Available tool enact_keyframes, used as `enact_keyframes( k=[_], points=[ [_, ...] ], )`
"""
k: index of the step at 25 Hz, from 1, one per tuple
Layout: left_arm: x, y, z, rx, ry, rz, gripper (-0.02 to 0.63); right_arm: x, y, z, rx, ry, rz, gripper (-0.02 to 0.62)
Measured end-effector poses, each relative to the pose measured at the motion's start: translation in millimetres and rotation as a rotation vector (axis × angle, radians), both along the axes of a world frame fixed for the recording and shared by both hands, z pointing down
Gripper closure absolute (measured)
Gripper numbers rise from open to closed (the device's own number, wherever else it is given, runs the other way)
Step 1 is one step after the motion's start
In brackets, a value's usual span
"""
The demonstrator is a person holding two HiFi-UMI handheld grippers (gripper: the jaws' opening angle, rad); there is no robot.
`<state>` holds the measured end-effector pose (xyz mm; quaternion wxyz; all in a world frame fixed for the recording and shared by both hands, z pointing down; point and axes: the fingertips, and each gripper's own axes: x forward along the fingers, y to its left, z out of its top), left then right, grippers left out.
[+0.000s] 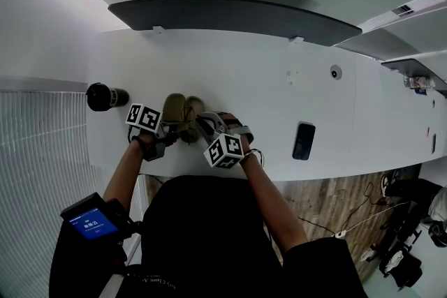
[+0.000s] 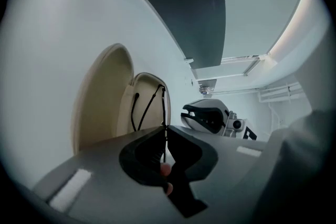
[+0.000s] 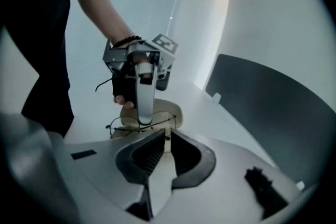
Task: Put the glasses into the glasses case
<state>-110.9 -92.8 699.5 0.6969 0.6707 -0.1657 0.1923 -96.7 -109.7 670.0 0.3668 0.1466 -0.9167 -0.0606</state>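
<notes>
Right gripper view shows the glasses (image 3: 124, 127) at lower centre, just in front of the open glasses case (image 3: 175, 110) on the white table (image 3: 199, 97), their thin wire frame pinched by the left hand-held gripper (image 3: 140, 119) and right hand-held gripper (image 3: 167, 133), both nearly closed.

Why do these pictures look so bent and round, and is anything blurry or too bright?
Head view: a wide lens bows the edges of the table. Left gripper view: black corners ring a round image; the near jaws look soft, the glasses case beyond clearer. Right gripper view: same round frame, a bright glow upper right, the glasses thin but legible.
</notes>
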Motion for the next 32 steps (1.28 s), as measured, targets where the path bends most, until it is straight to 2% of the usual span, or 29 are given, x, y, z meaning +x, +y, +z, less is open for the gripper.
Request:
enact_keyframes(
  k=[3, 5, 8, 11, 17, 19, 22, 25, 28, 32],
  points=[
    [7, -3, 6, -0.026, 0.006, 0.013, 0.583, 12, 1, 0, -0.063, -0.049, 0.128, 0.555],
    [7, -6, 13, -0.043, -0.022, 0.014, 0.583, 19, 5, 8, -0.091, -0.023, 0.181, 0.555],
    [5, -7, 25, -0.061, -0.091, 0.013, 0.581, 23, 12, 19, -0.112, 0.031, 0.225, 0.555],
    [5, -5, 36, -0.080, -0.128, 0.001, 0.580, 19, 18, 18, -0.143, 0.016, 0.252, 0.555],
    [6, -7, 31, -0.090, -0.096, -0.068, 0.573, 20, 16, 14, -0.152, -0.003, 0.285, 0.555],
    [5, -6, 22, -0.085, -0.068, -0.094, 0.526, 24, 14, 13, -0.166, -0.014, 0.306, 0.555],
    [3, -4, 8, -0.086, -0.010, -0.138, 0.512, 26, 13, 12, -0.191, -0.025, 0.326, 0.555],
    [0, 0, -2, -0.069, 0.009, -0.136, 0.505, 24, 14, 10, -0.212, -0.035, 0.334, 0.555],
    [-10, 2, -10, -0.036, -0.009, -0.142, 0.506, 23, 16, 11, -0.223, -0.040, 0.340, 0.555],
    [-46, -12, -30, 0.079, -0.071, -0.260, 0.531, 30, 14, 15, -0.276, -0.081, 0.400, 0.555]
  ],
)
